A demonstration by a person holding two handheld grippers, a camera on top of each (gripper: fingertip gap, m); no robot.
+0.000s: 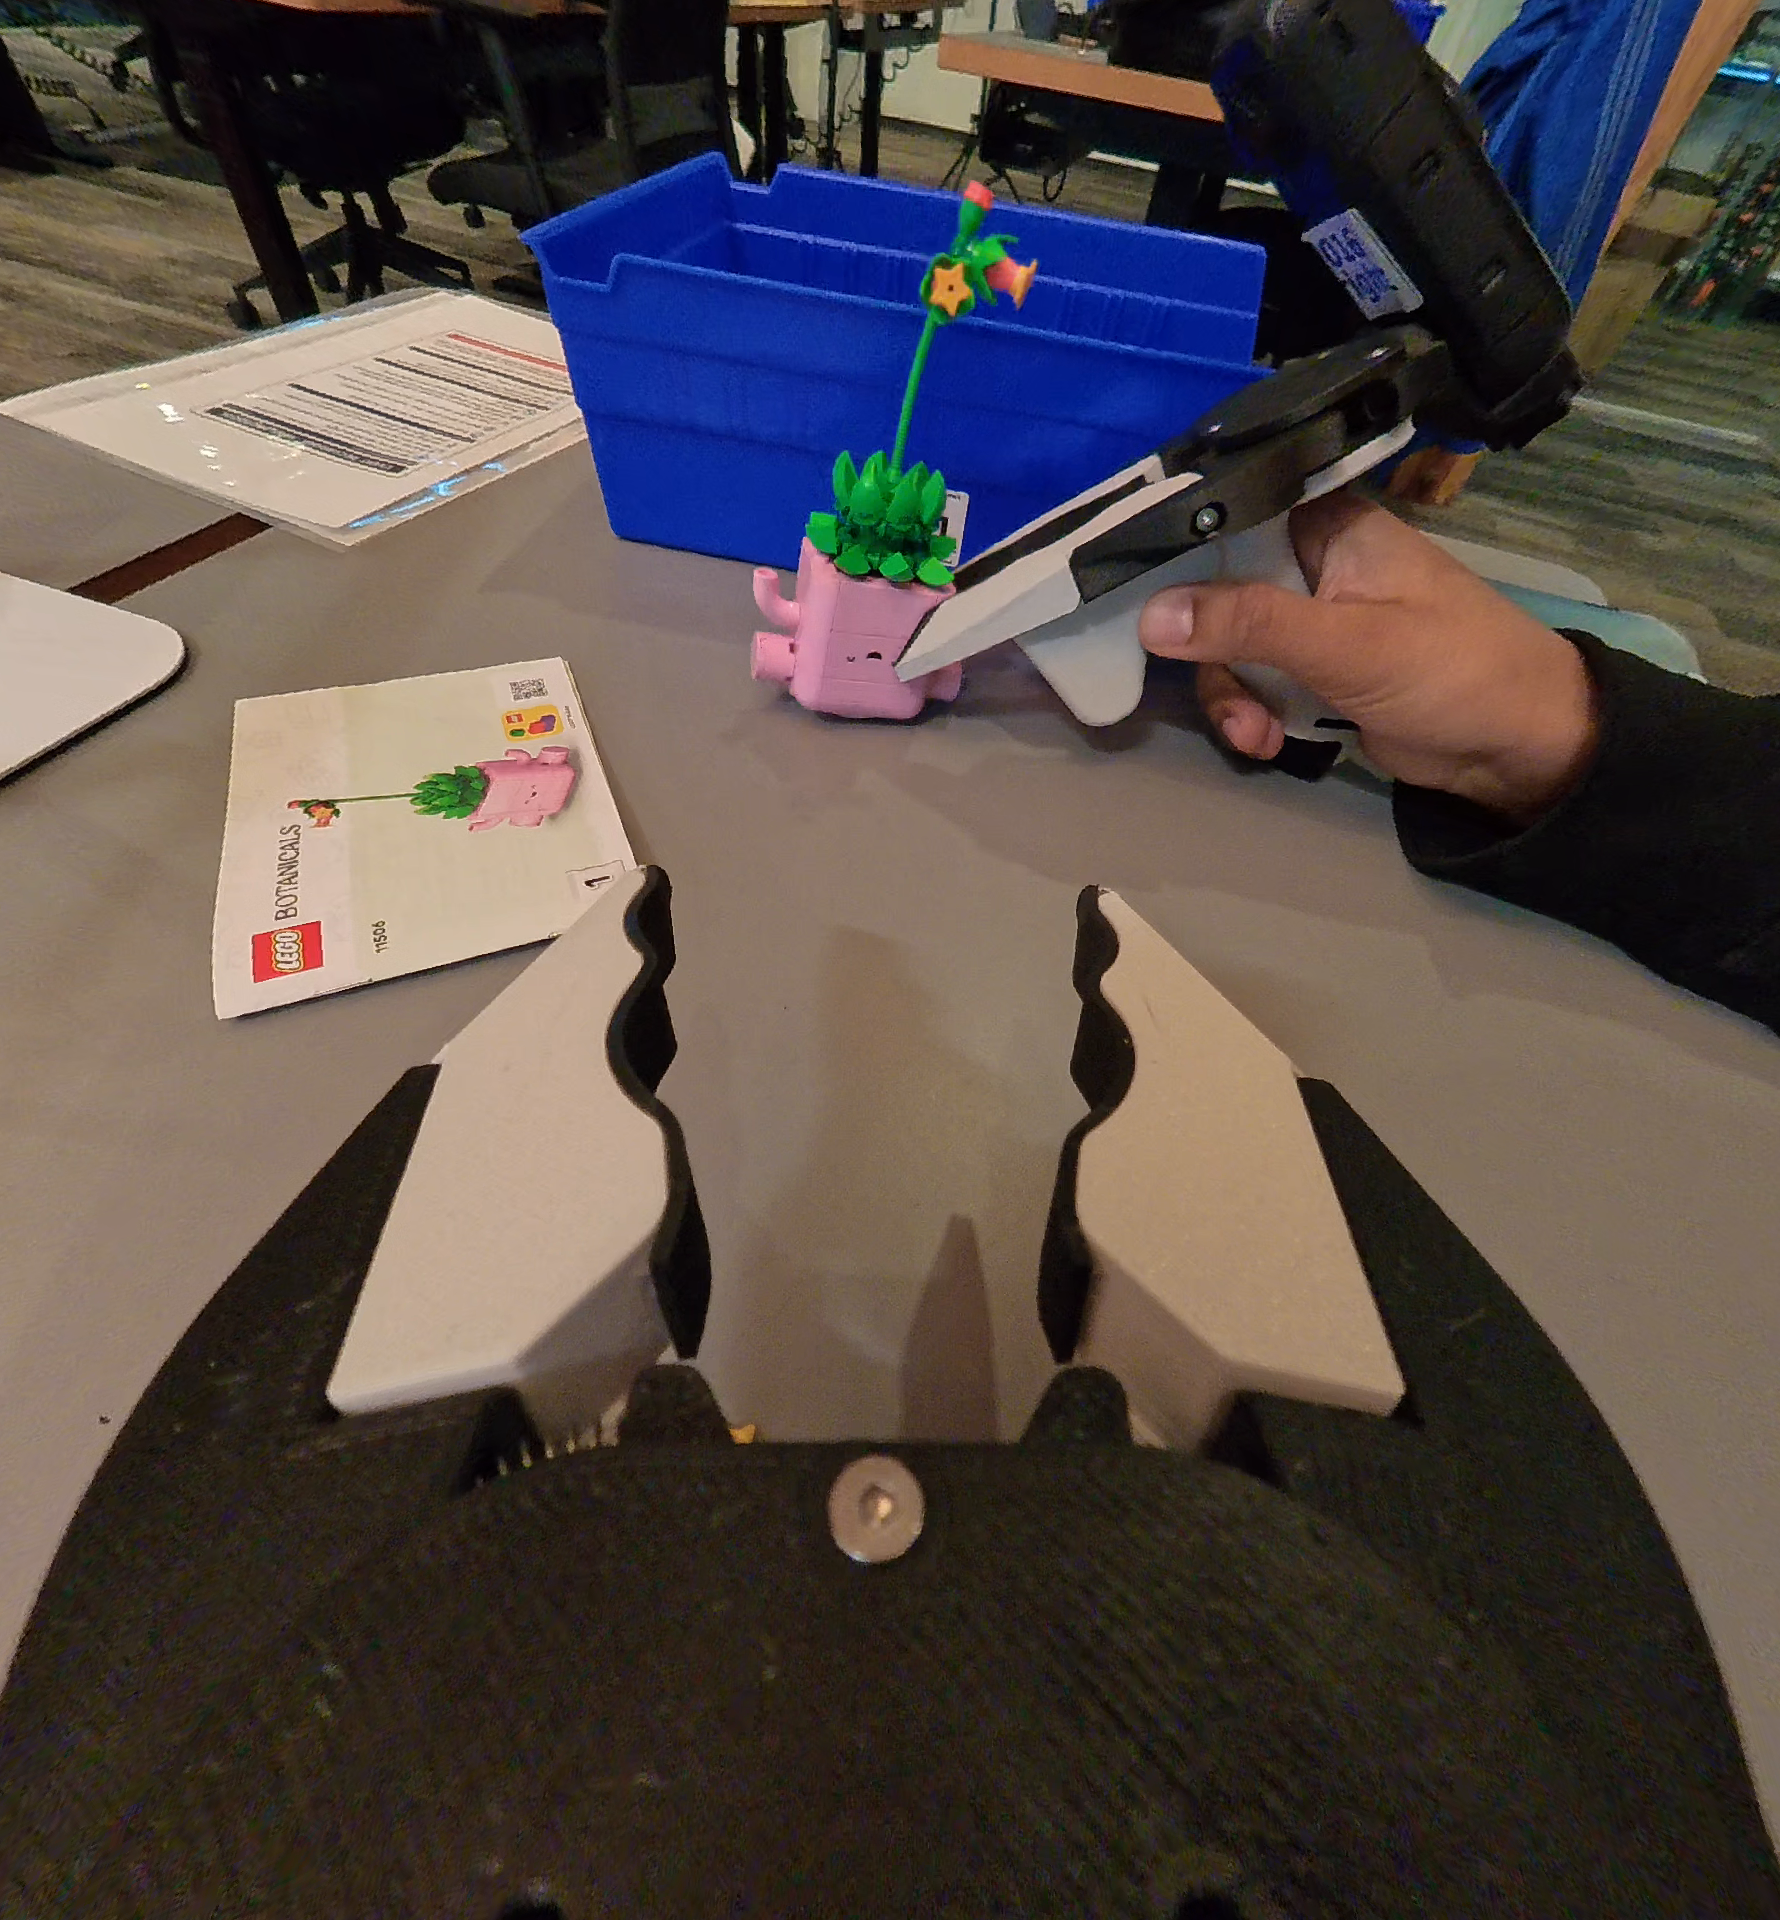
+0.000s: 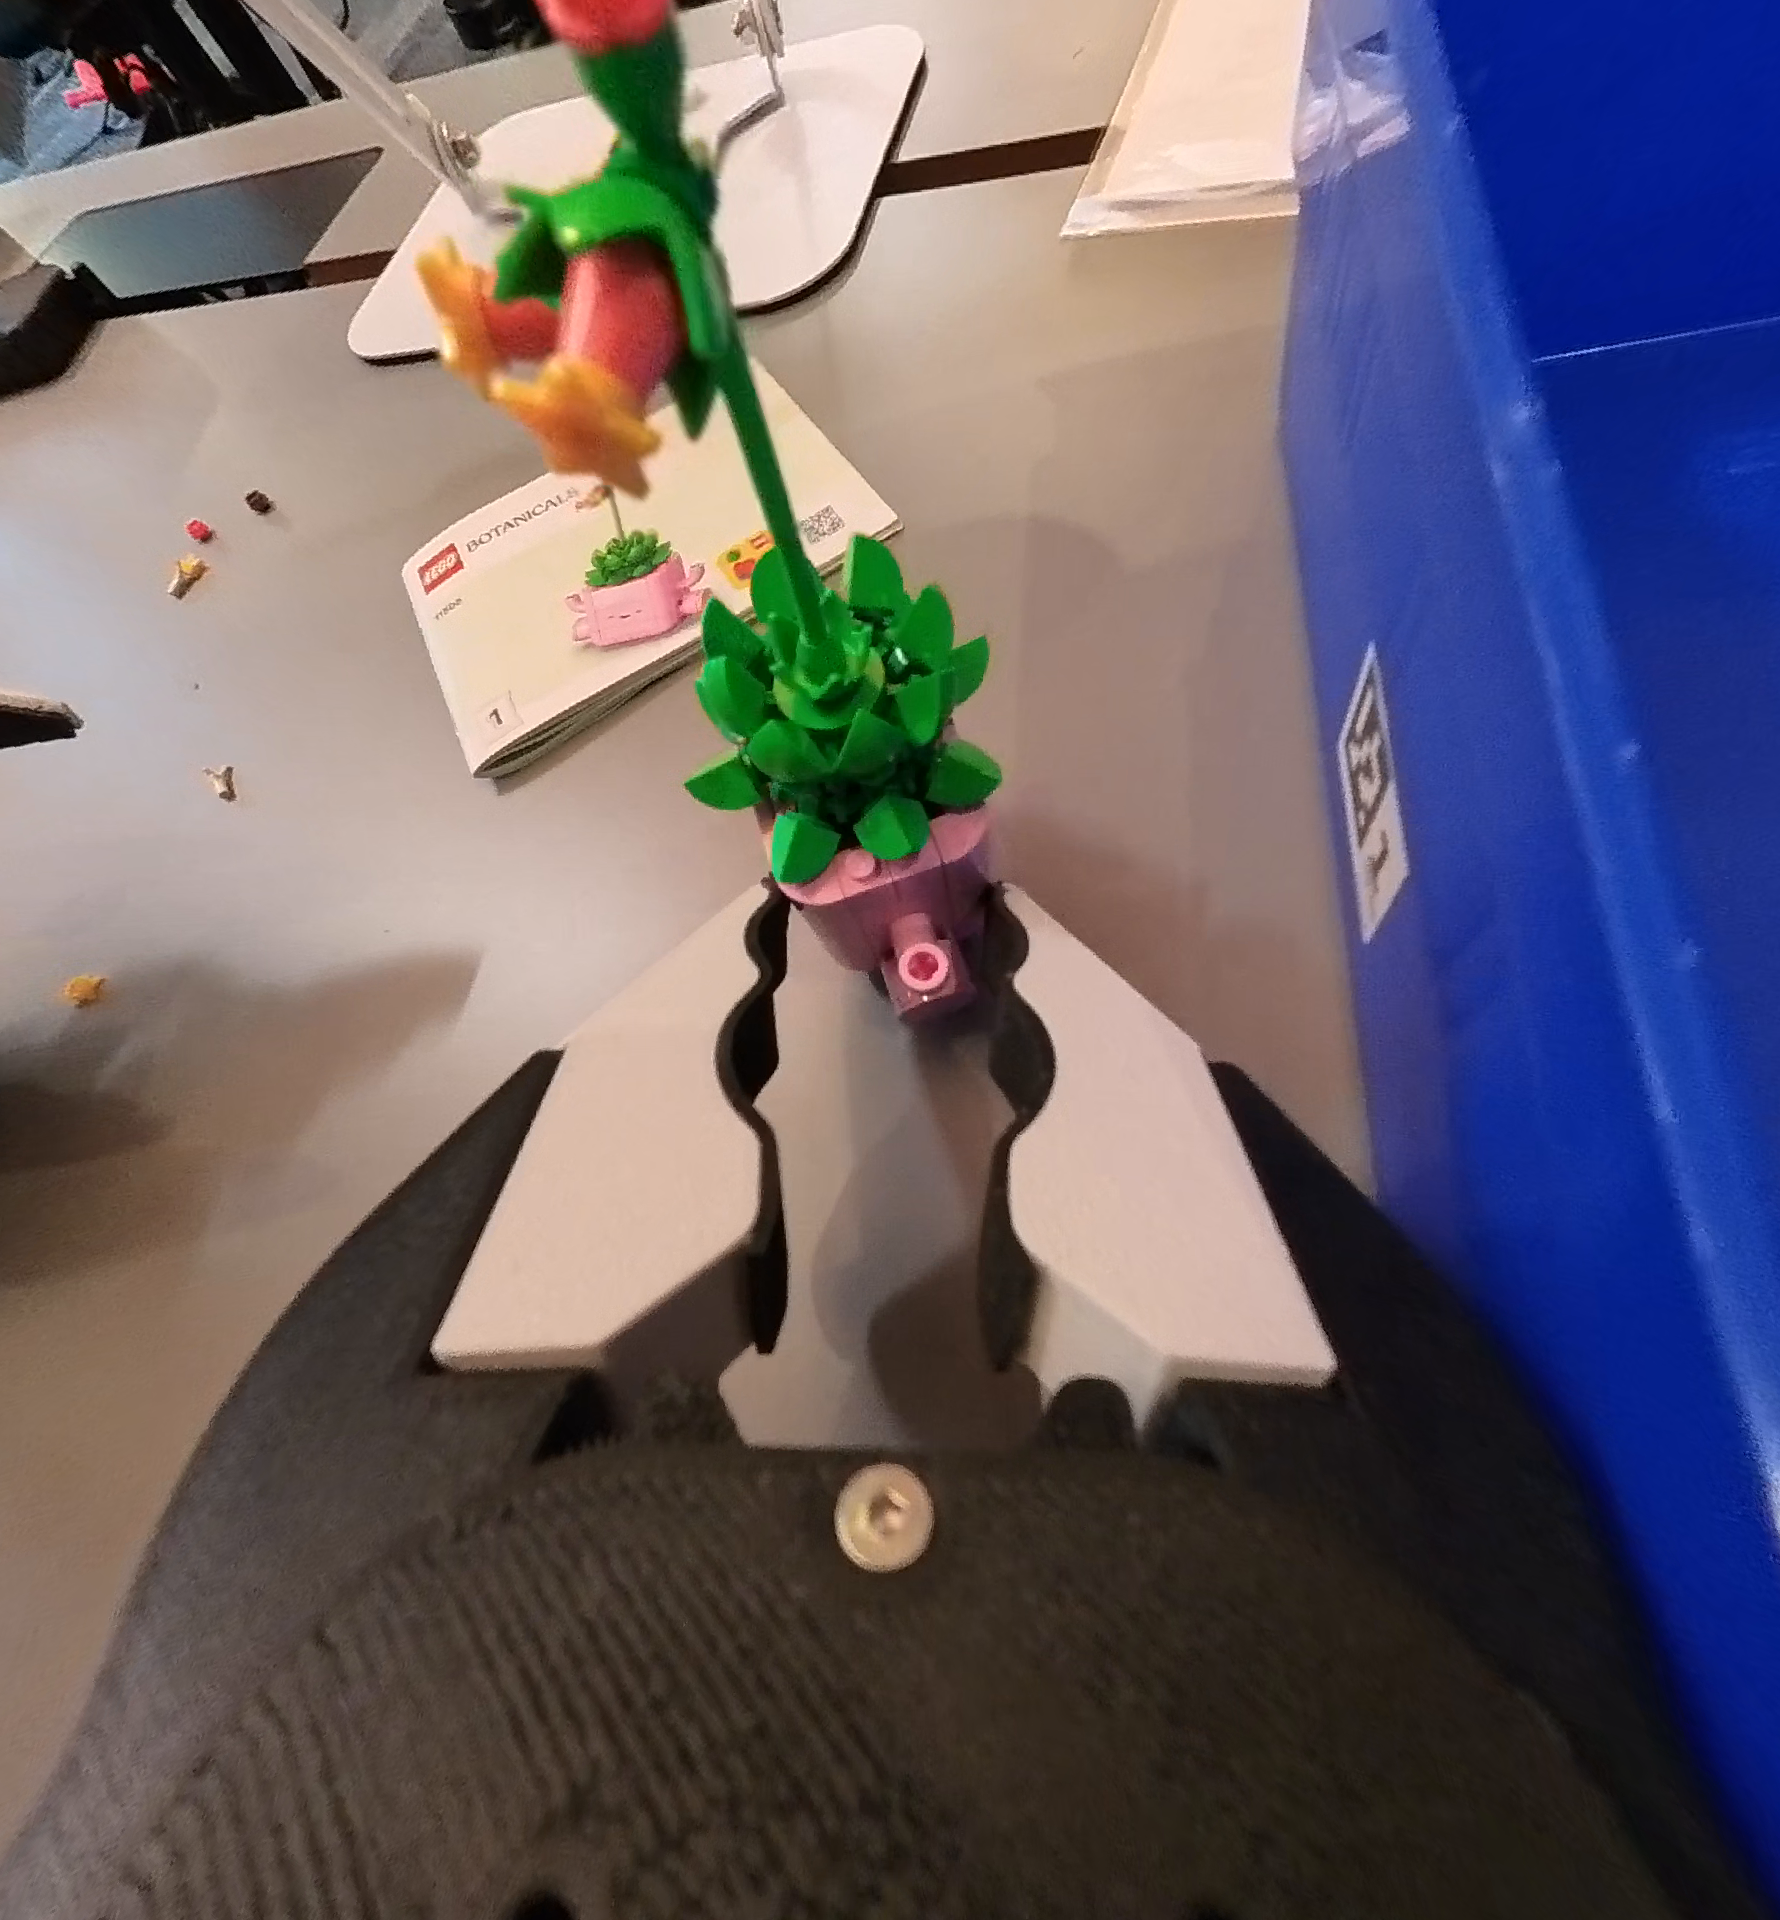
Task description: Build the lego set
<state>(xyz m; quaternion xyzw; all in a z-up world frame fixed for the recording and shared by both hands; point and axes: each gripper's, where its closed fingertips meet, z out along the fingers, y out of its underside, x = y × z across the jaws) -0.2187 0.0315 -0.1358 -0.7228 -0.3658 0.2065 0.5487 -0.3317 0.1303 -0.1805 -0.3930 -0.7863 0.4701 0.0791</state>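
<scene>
The right tool pinches the blocky pink pot of the one lego plant between its wavy black-lined tips. The pot wears glossy pointed green leaves and a thin green stem topped with star-shaped blossoms. The smooth blue plastic bin stands just right of this tool. The left tool gapes empty above the matte grey bench, with the plant ahead of it. One paper booklet lies ahead-left of its tips.

Blurred flower head runs off the top edge; blue bin is cropped.
</scene>
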